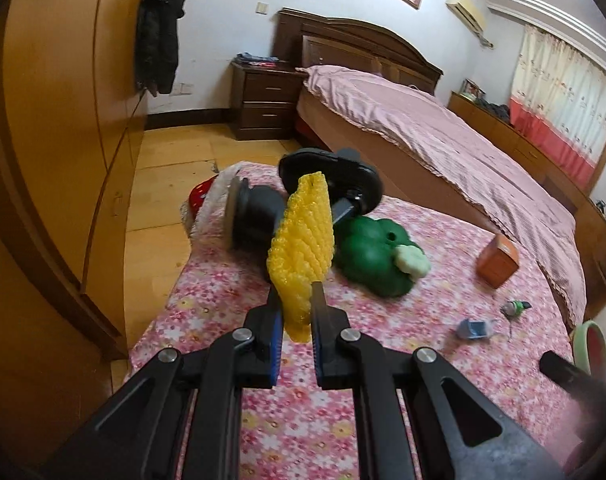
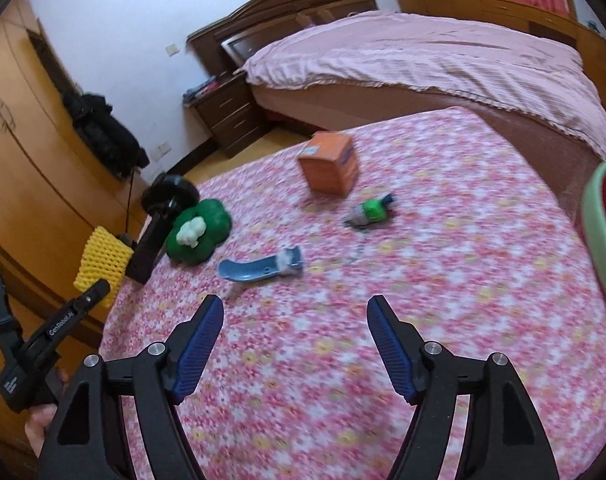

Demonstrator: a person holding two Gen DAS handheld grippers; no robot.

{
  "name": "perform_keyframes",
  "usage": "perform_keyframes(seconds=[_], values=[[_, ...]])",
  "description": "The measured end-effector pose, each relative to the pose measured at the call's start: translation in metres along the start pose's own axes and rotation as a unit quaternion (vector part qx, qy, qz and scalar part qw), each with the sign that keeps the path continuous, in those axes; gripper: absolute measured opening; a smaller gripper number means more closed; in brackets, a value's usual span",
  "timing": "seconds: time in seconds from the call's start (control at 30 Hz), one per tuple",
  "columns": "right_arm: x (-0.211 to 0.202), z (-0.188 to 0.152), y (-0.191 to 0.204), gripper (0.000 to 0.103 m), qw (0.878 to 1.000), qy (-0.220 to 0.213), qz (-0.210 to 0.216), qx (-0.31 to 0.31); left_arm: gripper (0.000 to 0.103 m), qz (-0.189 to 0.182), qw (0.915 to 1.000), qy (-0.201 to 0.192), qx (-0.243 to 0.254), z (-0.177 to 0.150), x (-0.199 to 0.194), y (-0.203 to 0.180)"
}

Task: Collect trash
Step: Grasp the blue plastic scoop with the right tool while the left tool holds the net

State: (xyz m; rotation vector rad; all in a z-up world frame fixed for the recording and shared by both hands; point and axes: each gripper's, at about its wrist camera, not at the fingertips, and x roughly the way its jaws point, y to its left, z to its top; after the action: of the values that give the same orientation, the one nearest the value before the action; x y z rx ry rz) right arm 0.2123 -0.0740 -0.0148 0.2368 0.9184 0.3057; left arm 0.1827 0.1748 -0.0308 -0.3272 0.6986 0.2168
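Left gripper (image 1: 297, 304) clamps yellow foam fruit netting (image 1: 301, 240), awaiting binning; right gripper (image 2: 295, 332), wide and empty, must close on blue wrapper (image 2: 263, 269).

Lighting is soft, even indoor light; shadows are faint. The curtain (image 1: 563, 108) glows with daylight in the left view. Both views show strong fisheye bending, with dark vignette at the corners; the wardrobe (image 1: 63, 140) curves markedly. The right view is smeared by motion blur across the floral cloth (image 2: 443, 280). The left view is sharper, soft at far right.
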Motion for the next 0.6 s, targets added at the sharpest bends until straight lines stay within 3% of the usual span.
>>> perform_keyframes(seconds=[0.33,0.6], values=[[0.059,0.004,0.025,0.084,0.998,0.026,-0.024,-0.044,0.011,0.006,0.9994,-0.006,-0.033,-0.001,0.009,0.020],[0.084,0.016,0.034,0.086,0.997,0.019,-0.047,-0.057,0.011,-0.003,0.9994,-0.005,-0.033,-0.003,0.010,0.018]])
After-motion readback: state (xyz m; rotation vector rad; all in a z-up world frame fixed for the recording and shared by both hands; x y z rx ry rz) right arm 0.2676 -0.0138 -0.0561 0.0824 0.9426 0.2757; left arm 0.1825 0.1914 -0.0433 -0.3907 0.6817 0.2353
